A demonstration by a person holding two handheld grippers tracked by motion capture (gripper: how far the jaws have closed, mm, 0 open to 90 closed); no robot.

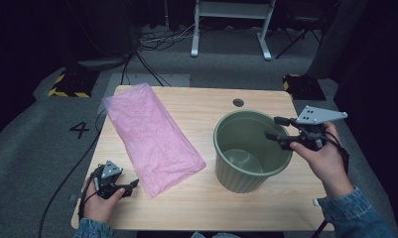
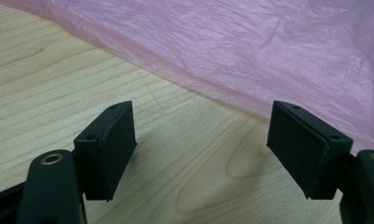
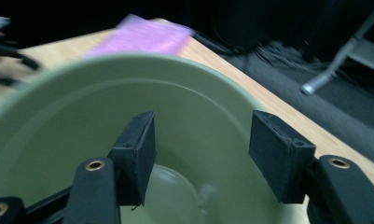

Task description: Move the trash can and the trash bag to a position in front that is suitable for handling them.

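On the pale wooden tabletop (image 1: pixel 196 106), well apart from a white metal frame (image 1: pixel 231 20) on the grey floor beyond. Left of middle, a pink plastic bag (image 1: pixel 149 136), flat, crinkled, slanting from far left toward near centre. Right of it, just beside the bag's near corner, a green ribbed bucket (image 1: pixel 246 178), upright, round, empty inside. Above the bucket's right rim, right tongs (image 1: pixel 272 128) held wide with nothing between, pointing over the opening. Near the bag's near edge, left tongs (image 1: pixel 133 184), low on the wood, likewise wide, gripping nothing.
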